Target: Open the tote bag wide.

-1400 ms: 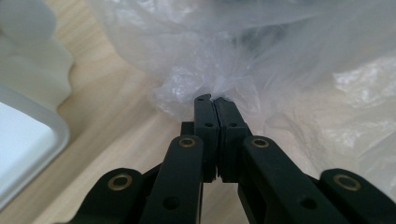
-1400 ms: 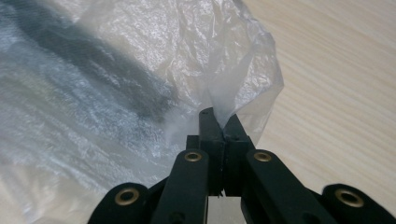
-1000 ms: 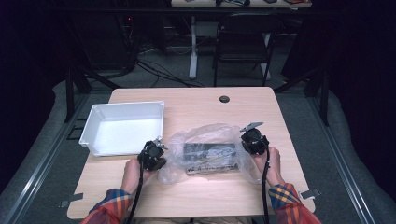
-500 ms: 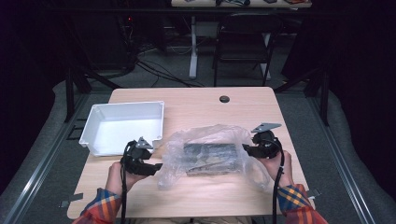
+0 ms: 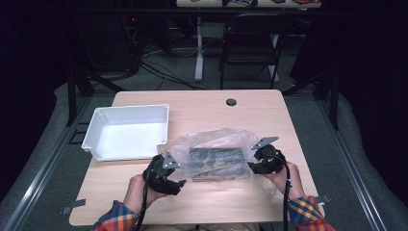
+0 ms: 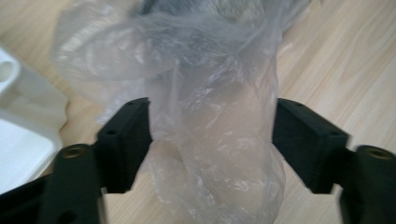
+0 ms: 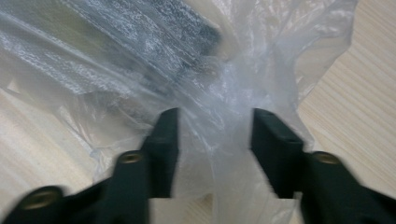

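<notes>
A: Where's the bag relative to the tools?

B: Clear plastic bag (image 5: 214,154) lies flat on the surface (image 5: 202,108), long axis running tool to tool. Left tool (image 5: 169,174) is at its left end, right tool (image 5: 257,161) at its right end. Dark flat pack (image 5: 215,161) sits inside, mid-bag, between the two.

A: Jaw state?

B: Left tool (image 6: 212,135): jaws spread wide, loose film bunched in the gap, not pinched. Right tool (image 7: 215,140): jaws also apart, with a crumpled fold of film between them. Neither is gripping.

A: Which is closer to the pack?

B: Right, I'd judge; the pack's edge shows just ahead of its jaws. Ahead of the left tool there's mostly empty film first.

A: Anything in the way?

B: White tray (image 5: 94,132) sits beyond the left tool, just beside the bag's left end.
</notes>
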Demonstrator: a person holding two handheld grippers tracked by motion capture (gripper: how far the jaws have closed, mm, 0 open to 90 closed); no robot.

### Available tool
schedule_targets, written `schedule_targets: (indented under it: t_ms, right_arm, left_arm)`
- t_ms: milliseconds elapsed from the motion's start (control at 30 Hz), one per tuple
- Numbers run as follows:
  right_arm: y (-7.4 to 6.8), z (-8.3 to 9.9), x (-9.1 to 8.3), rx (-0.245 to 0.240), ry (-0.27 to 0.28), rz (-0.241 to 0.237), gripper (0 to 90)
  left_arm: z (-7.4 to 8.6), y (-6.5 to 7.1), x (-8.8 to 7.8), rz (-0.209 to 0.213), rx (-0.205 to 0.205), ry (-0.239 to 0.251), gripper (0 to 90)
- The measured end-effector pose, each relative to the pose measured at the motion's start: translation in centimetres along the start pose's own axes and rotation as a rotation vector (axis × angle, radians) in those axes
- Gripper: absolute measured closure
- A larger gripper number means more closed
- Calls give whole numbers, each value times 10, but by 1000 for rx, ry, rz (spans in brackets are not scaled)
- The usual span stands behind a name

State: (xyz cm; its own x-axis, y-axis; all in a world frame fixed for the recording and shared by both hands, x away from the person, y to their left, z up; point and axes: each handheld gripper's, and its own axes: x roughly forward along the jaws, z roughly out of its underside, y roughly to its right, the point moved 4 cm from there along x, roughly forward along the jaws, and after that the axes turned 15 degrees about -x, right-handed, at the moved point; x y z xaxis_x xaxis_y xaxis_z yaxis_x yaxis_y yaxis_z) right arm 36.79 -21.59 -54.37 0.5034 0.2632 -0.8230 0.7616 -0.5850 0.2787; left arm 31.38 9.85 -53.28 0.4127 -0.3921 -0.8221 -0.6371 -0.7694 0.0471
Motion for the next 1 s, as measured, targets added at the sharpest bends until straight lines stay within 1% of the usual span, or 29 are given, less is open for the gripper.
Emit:
schedule_targets:
  t_ms: [33,67,100,133,167,200,233,267,300,333,367,400,433,467,500,533,567,633,667,700,733,767,800,833,867,933,967,1000]
  right_arm:
    - [2,1,2,8,0,14,666]
    - [2,1,2,8,0,14,666]
    - [4,1,2,14,11,14,736]
    - [4,1,2,18,9,20,763]
    - [4,1,2,18,9,20,763]
    - [5,1,2,21,13,29,789]
    - [6,0,2,21,18,46,840]
    - [7,-1,1,16,11,54,853]
    - [7,-2,0,18,14,60,869]
    - [7,-2,0,18,14,60,869]
    - [10,-5,-1,19,23,76,893]
    - [10,-6,-1,20,24,77,897]
    - [11,-7,-1,24,29,90,899]
    - [12,-9,0,18,28,87,900]
    - [13,-11,0,15,27,95,900]
    - [14,-13,1,16,32,104,900]
    - [16,-15,1,19,33,109,900]
    - [20,-19,4,27,40,110,900]
    - [20,-19,4,27,40,110,900]
    - [23,-23,8,41,37,117,899]
    - [23,-23,8,41,37,117,899]
    - [25,-24,11,44,30,117,899]
    - [29,-26,21,51,18,121,899]
    - [30,-27,27,55,7,117,898]
    - [31,-27,31,63,5,121,898]
    - [32,-28,41,67,-20,103,899]
    - [32,-28,41,67,-20,103,899]
    - [33,-28,51,75,-38,99,900]
  left_arm:
    - [1,2,5,-8,23,-10,450]
    - [1,2,5,-8,23,-10,538]
    - [2,2,9,-11,49,-14,602]
    - [3,2,11,-14,58,-14,670]
    - [3,2,11,-14,58,-14,710]
    - [2,1,12,-19,70,-20,710]
    - [1,0,14,-32,82,-19,799]
    - [0,-1,14,-38,85,-15,821]
    - [0,-2,15,-35,83,-10,843]
    - [0,-2,15,-35,83,-10,857]
    - [-3,-5,14,-39,71,3,865]
    - [-5,-7,14,-40,64,18,875]
    - [-7,-9,12,-38,57,21,881]
    - [-7,-9,12,-38,57,21,881]
    - [-13,-14,10,-42,34,53,882]
    - [-16,-18,9,-42,25,57,881]
    - [-19,-22,8,-51,11,75,880]
    - [-25,-30,10,-57,-18,82,869]
    - [-25,-30,10,-57,-18,82,858]
    - [-28,-34,12,-60,-37,89,856]
    - [-30,-38,15,-60,-55,88,856]
    - [-33,-42,20,-67,-76,86,848]
    - [-35,-45,24,-68,-90,86,841]
    - [-36,-50,31,-67,-109,80,840]
    - [-37,-52,35,-70,-118,79,841]
    - [-37,-56,42,-82,-122,65,841]
    - [-37,-56,42,-82,-122,65,840]
    - [-37,-59,49,-95,-127,51,840]
